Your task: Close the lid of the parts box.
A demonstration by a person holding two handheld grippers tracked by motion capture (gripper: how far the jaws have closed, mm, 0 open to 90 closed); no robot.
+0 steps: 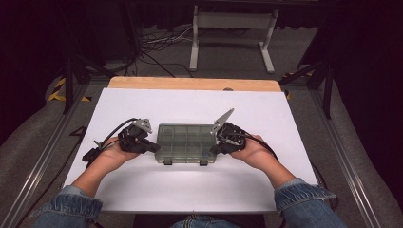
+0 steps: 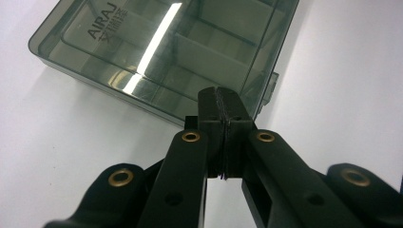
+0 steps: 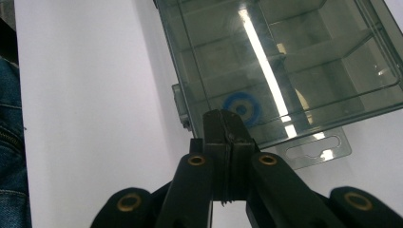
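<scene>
One smoke-tinted transparent compartment box [image 1: 185, 142] lies flat at mid-table, lid closed, with internal dividers, two latches on its near edge, and a hang tab [image 3: 313, 149] at one end. A blue ring [image 3: 242, 109] sits inside one compartment. The box rests on a white table [image 1: 190, 190] with nothing obstructing it. The left gripper [image 1: 153, 148] and right gripper [image 1: 215, 150] flank its short ends, jaws clenched empty, tips at the near corners.
</scene>
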